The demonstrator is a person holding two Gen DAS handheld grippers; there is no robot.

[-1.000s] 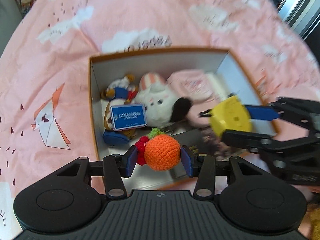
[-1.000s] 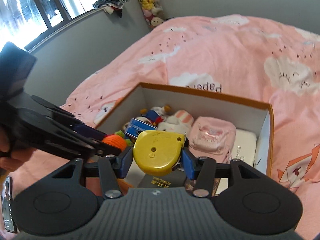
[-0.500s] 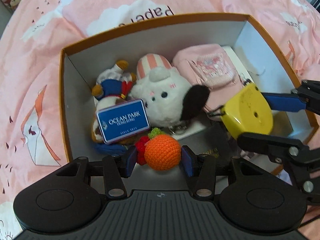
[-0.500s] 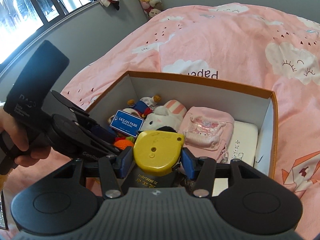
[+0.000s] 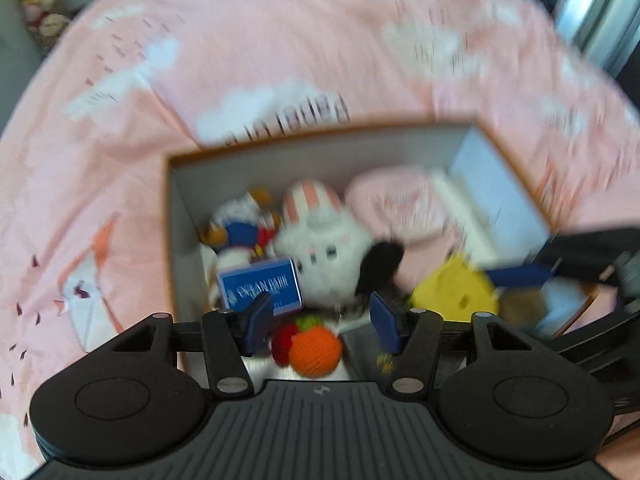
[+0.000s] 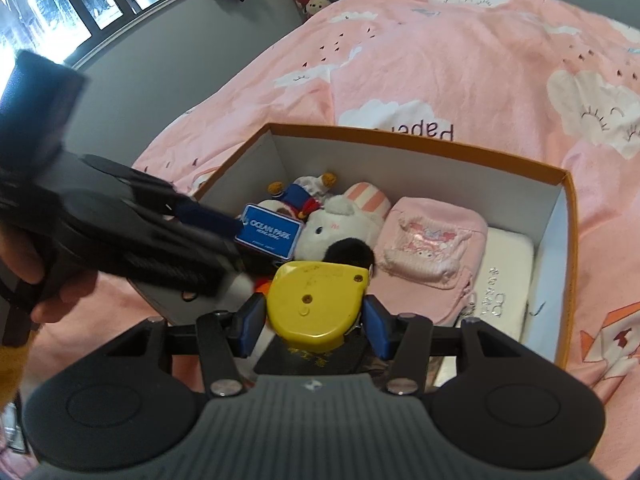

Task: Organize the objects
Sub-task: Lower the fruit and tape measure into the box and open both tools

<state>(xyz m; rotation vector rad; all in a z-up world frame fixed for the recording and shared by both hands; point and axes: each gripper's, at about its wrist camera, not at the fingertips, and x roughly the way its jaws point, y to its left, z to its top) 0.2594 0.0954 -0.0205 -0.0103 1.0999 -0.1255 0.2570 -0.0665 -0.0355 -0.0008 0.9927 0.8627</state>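
Bed (image 6: 460,64): one, covered by a pink sheet printed with white clouds; it carries the box.

Box (image 6: 420,148): one, orange outside, white inside, lid off, resting on the bed; holds every item below.

White pad (image 6: 506,276): one, flat, against the box's right wall.

Pink pouch (image 6: 432,244): one, lying just left of the pad and partly over it.

White plush (image 6: 340,224): one, with a pink-striped ear and a black ear, mid-box, touching the pouch.

Sailor plush (image 6: 300,194): one, blue and white with brown feet, in the far left corner beside the white plush.

Blue card (image 6: 269,236): one, marked "OCEAN PARK", resting on the plush toys.

Dark booklet (image 6: 316,360): one, gold lettering, at the near end of the box, mostly hidden beneath the yellow item.

Yellow tape measure (image 6: 318,300): one, held over the near end of the box.

Crochet orange (image 5: 315,353): one, with a red and a green knitted piece attached, lying in the near left part of the box, free of any grip.

Right gripper (image 6: 316,325): one; its fingers are clamped on the tape measure's two sides.

Left gripper (image 5: 323,323): one; its fingers (image 5: 259,322) are spread wide above the crochet orange, touching nothing. The left view is motion-blurred.
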